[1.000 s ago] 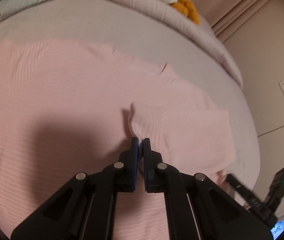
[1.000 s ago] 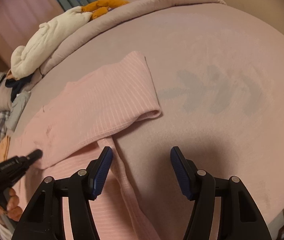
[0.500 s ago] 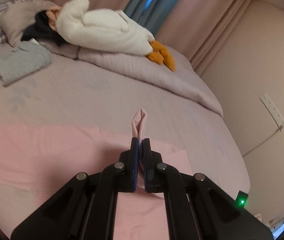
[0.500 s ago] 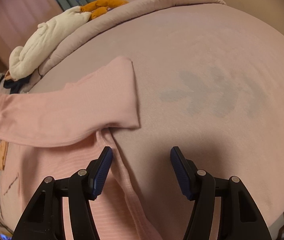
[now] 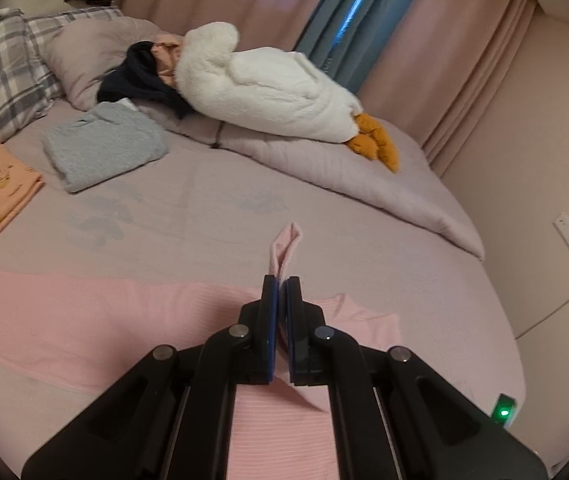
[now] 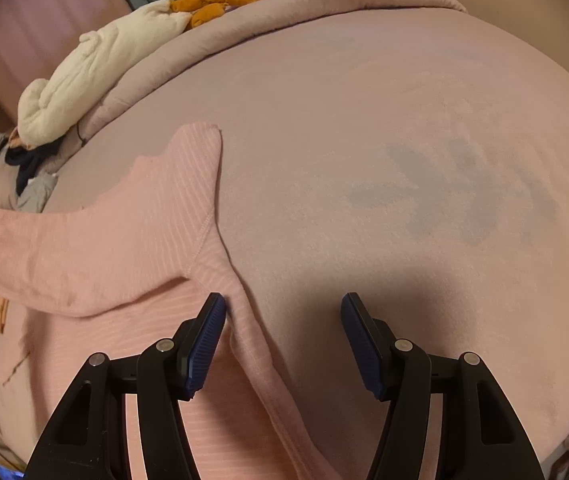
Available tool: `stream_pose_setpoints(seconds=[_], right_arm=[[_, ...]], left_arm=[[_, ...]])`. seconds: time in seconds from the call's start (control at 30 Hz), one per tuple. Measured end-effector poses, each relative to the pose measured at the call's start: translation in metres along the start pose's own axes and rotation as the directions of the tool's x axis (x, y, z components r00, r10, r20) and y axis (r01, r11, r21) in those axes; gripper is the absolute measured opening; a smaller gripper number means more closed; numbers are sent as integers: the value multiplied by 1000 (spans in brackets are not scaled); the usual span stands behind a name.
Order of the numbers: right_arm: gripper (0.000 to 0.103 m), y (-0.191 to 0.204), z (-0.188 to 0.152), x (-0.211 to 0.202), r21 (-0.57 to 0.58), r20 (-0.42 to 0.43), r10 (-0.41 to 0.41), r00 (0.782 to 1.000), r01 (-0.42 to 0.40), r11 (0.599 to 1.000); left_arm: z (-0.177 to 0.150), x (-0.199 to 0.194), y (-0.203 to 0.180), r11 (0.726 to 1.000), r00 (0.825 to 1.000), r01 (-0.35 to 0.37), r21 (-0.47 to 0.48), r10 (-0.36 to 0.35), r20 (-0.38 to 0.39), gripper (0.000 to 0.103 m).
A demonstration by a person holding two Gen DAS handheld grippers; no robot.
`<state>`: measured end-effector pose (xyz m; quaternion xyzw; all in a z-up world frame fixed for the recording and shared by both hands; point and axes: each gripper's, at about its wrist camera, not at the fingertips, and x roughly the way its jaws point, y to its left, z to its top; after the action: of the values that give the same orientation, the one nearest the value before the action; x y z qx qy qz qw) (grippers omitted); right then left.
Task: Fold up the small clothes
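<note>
On bed: left tool pinching pink top.

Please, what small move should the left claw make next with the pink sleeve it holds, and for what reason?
Probably carry the sleeve across and lay it over the body of the pink top. The left claw is shut on a pinch of sleeve fabric lifted above the bed, so the fold is unfinished. The right claw is open at the top's side edge, gripping nothing.
</note>
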<state>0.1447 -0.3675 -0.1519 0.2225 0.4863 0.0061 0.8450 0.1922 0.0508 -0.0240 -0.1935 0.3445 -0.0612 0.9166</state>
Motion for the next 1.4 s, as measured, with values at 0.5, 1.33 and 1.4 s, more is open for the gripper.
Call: stream_pose_setpoints(seconds=[0.5,1.33,1.4], right_arm=[[62,10,0,4,-24,-6,-25,1000,24,999],[62,20,5,8,-67,-30,-64,998,62,996],[62,24,10,-1,-85,7,-68,998,68,994]], left_arm=[[-28,30,65,990,986,-138,-39,134,-95,3],[-80,51,133,954,937,-278,-111,244,-252,3],[-79,42,133,956,943,-269,-118,237,-235,3]])
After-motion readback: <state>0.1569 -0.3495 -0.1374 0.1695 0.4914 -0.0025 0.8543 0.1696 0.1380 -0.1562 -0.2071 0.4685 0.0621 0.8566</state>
